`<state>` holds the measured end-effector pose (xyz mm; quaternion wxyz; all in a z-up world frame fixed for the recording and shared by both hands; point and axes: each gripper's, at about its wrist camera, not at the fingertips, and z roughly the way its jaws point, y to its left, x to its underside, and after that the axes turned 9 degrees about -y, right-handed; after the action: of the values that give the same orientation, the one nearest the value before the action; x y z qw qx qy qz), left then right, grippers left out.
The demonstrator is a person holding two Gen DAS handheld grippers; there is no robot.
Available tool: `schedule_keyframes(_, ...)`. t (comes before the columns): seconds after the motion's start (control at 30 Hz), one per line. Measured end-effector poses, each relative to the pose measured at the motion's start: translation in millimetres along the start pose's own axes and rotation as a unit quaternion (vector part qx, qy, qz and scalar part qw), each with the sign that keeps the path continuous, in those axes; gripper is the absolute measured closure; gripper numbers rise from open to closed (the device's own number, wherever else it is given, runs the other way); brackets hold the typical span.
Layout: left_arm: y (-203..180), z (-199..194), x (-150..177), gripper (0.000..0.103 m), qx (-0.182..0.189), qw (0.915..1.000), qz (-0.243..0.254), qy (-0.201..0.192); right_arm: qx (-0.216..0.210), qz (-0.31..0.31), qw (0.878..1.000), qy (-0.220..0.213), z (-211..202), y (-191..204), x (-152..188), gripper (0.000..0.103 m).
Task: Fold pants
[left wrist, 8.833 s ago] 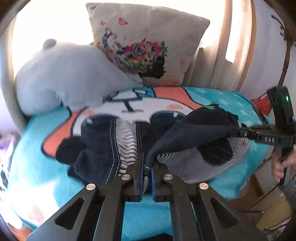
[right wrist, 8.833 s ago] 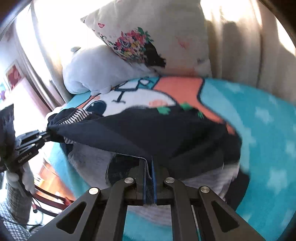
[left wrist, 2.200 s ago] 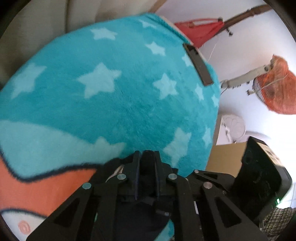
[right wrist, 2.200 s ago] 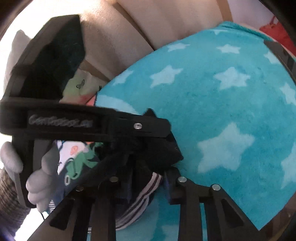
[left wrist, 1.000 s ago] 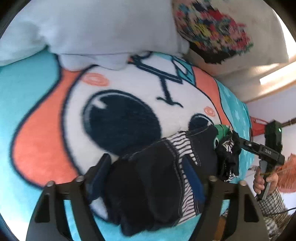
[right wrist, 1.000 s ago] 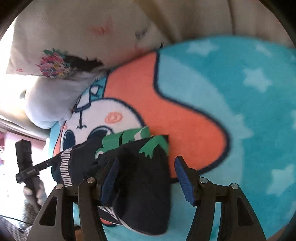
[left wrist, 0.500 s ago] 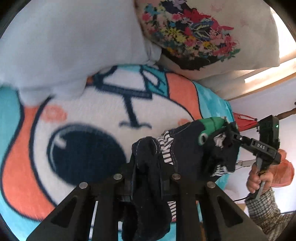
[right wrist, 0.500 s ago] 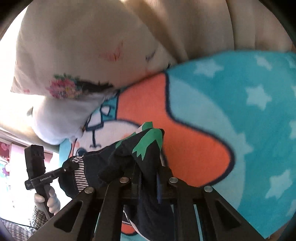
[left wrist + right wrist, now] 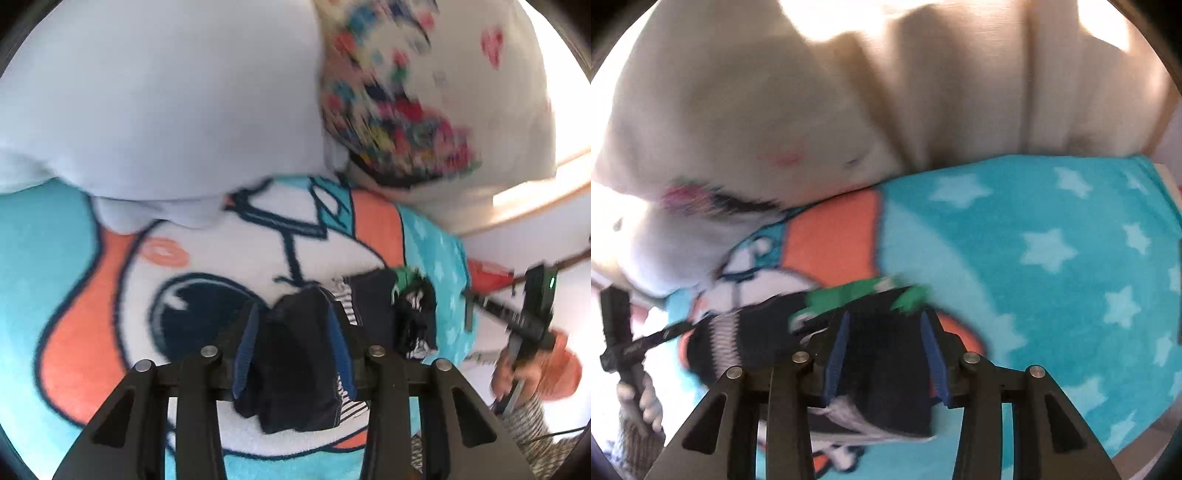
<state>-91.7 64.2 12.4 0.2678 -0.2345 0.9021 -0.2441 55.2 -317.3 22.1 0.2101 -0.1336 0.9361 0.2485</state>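
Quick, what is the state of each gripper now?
Left gripper: jaws opening, pants between them, no longer pinched.
Right gripper: jaws opening, pants between them too.

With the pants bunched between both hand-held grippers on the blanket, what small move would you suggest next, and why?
Probably let both finish opening and lift clear. The left hand-held gripper and right hand-held gripper are opening, each with a fold of the dark pants between its jaws. The bundle looks compact on the cartoon blanket, so releasing seems safer than tugging.

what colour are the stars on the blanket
Pale blue stars on a turquoise fleece blanket, clearest in the right wrist view.
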Motion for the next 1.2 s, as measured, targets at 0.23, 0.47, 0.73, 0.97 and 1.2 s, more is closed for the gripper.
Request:
schedule_keyframes(0.23,18.5,-15.1,-3.4,0.064,-0.024,0.9994,-0.006,-0.025,-0.006,-0.022,0.997,0.072,56.9,37.2,28.2,0.062)
schedule_keyframes(0.47,32.2,-42.6,9.7,0.064,-0.078,0.9926,-0.027,-0.090,0.008,-0.055,0.993,0.106,53.8,56.4,20.5,0.062)
schedule_keyframes(0.73,1.1,-79.9,49.9,0.055,-0.173,0.9635,-0.041,-0.201,-0.016,-0.198,0.964,0.179,70.2,123.9,12.5,0.062)
schedule_keyframes(0.97,12.6,-111.0,104.8,0.053,-0.244,0.9339,-0.114,-0.235,-0.055,-0.310,0.922,0.228,98.1,182.3,23.2,0.062)
schedule_keyframes(1.2,7.1,-125.4,127.4,0.053,-0.280,0.9171,-0.138,-0.248,-0.086,-0.315,0.914,0.240,105.7,194.6,33.5,0.062)
